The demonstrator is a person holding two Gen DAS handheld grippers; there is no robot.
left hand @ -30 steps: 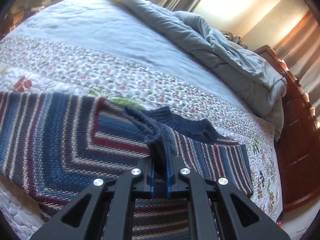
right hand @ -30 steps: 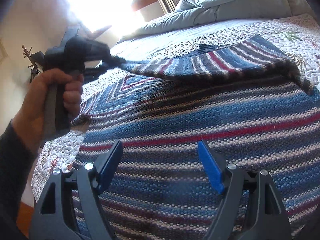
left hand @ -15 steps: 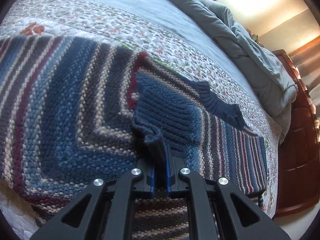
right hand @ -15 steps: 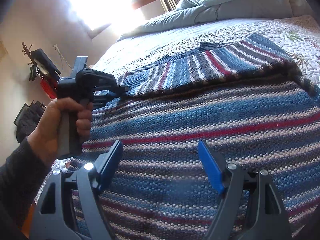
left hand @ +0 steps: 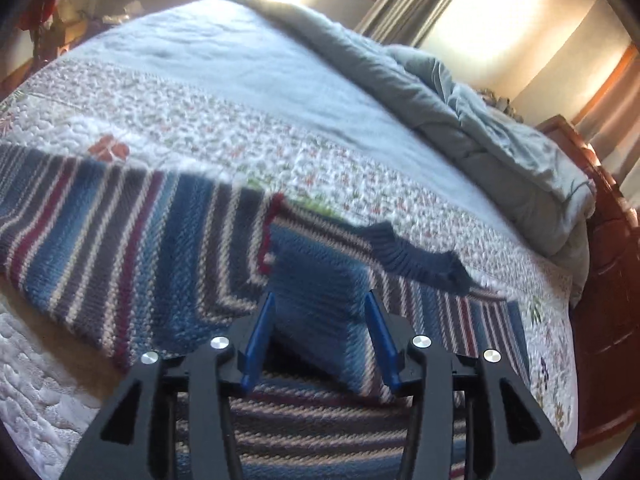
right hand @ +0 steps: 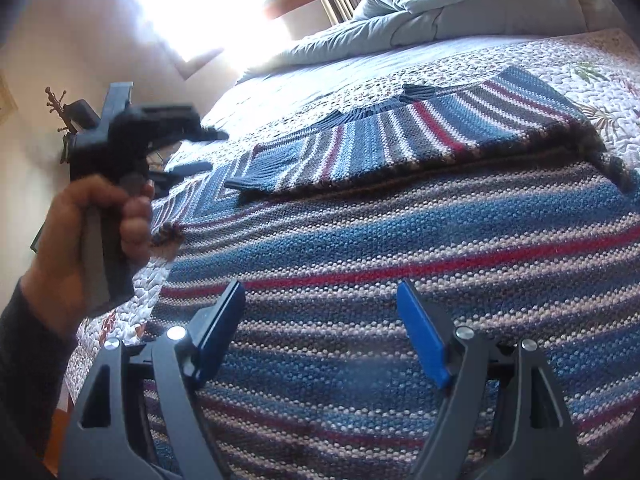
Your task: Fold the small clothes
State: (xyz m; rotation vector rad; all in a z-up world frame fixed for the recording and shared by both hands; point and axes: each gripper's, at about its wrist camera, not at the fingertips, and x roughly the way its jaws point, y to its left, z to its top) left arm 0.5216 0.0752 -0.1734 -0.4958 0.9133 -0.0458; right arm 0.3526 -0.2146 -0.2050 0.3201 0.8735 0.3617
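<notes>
Sweater (right hand: 400, 248) flat on quilt (left hand: 208, 128) | sleeve (right hand: 360, 152) folded across sweater's body, cuff on top | left gripper (left hand: 318, 344) jaws opening, clear of cuff | right gripper (right hand: 320, 332) wide, empty, over sweater's hem | other sleeve and halving left, I judge.

The striped knitted sweater (right hand: 400, 280) lies spread flat on the floral quilted bedspread (left hand: 240, 136), at the near edge of the bed. One knitted sleeve (right hand: 400, 148) is folded across on top of the sweater's body, its ribbed cuff (right hand: 256, 172) toward the left gripper (right hand: 200, 152). The rumpled grey duvet (left hand: 460, 112) is heaped on the far side of the bed, behind the sweater. The right gripper (right hand: 320, 332) hangs above the sweater's near part.
</notes>
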